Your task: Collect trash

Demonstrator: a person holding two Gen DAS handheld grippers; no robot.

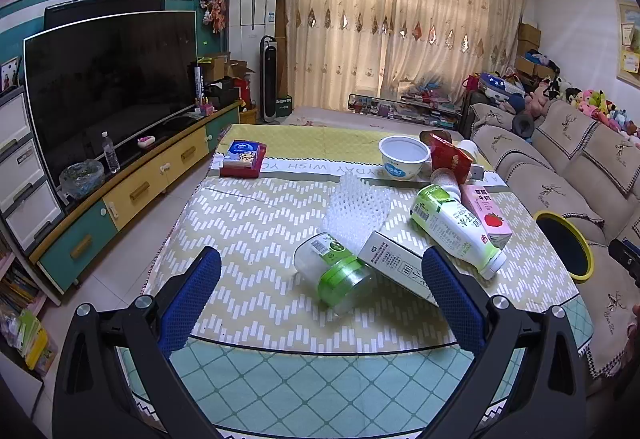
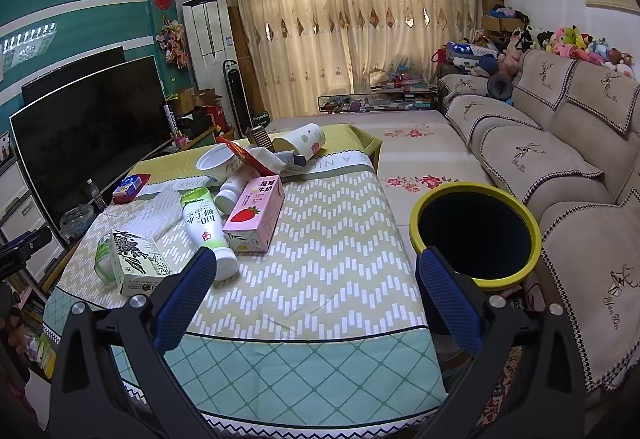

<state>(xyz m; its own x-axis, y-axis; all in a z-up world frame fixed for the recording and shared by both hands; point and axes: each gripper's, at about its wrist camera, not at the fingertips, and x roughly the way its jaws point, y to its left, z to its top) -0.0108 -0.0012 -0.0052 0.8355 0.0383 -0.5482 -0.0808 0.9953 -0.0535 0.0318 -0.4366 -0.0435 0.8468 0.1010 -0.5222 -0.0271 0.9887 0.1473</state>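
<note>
Now our left gripper (image 1: 320,279), jaws wide and empty, faces the toppled clear green-labelled plastic jar (image 1: 336,271) near the table's near edge, long axis slanting; right gripper (image 2: 316,291) wide too, nearer the yellow-rimmed bin (image 2: 476,235).

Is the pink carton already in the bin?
No, the pink carton lies on the table, apart from the yellow-rimmed bin.
</note>
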